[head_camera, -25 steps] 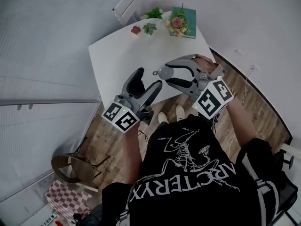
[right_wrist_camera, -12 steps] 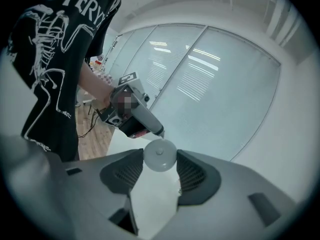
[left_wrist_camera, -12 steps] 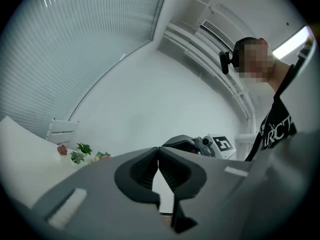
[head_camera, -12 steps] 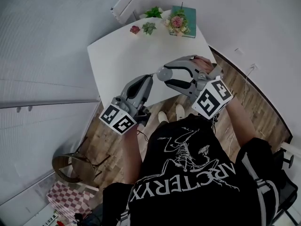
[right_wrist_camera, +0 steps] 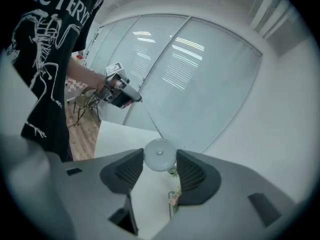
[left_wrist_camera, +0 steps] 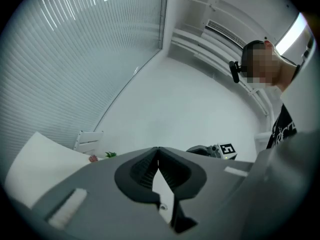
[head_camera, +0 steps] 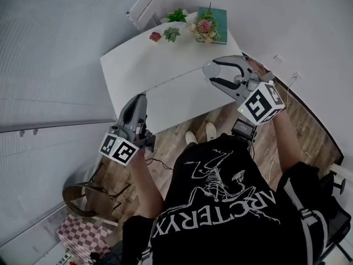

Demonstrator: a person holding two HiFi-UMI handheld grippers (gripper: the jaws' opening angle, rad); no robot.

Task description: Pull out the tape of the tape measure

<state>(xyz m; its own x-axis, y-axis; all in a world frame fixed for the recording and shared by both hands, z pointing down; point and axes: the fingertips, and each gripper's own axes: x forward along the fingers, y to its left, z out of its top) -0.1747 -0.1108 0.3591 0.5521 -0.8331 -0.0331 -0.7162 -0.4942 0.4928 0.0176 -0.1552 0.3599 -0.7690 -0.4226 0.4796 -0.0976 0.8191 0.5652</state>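
My right gripper (head_camera: 211, 73) (right_wrist_camera: 160, 156) is shut on the round grey tape measure case (head_camera: 209, 69) (right_wrist_camera: 159, 154), held above the white table's (head_camera: 132, 59) right side. My left gripper (head_camera: 142, 96) (left_wrist_camera: 158, 149) is at the table's near left edge, its jaws closed together on the tape's end. A thin pale tape (head_camera: 176, 80) stretches across the table from its tip to the case. In the left gripper view nothing wide shows between the pads (left_wrist_camera: 145, 166). The left gripper (right_wrist_camera: 120, 91) also appears far off in the right gripper view.
Small potted plants (head_camera: 171, 33) and a teal book (head_camera: 219, 19) with flowers (head_camera: 207, 26) stand at the table's far end. A white chair (head_camera: 144, 7) is behind it. A round wooden stool (head_camera: 83, 195) stands on the wooden floor at lower left. A person's feet (head_camera: 199, 134) are by the table's edge.
The left gripper shut at the tape's end beside the case, then moved left and toward me. The right gripper moved right with the case, and the tape now spans the gap.
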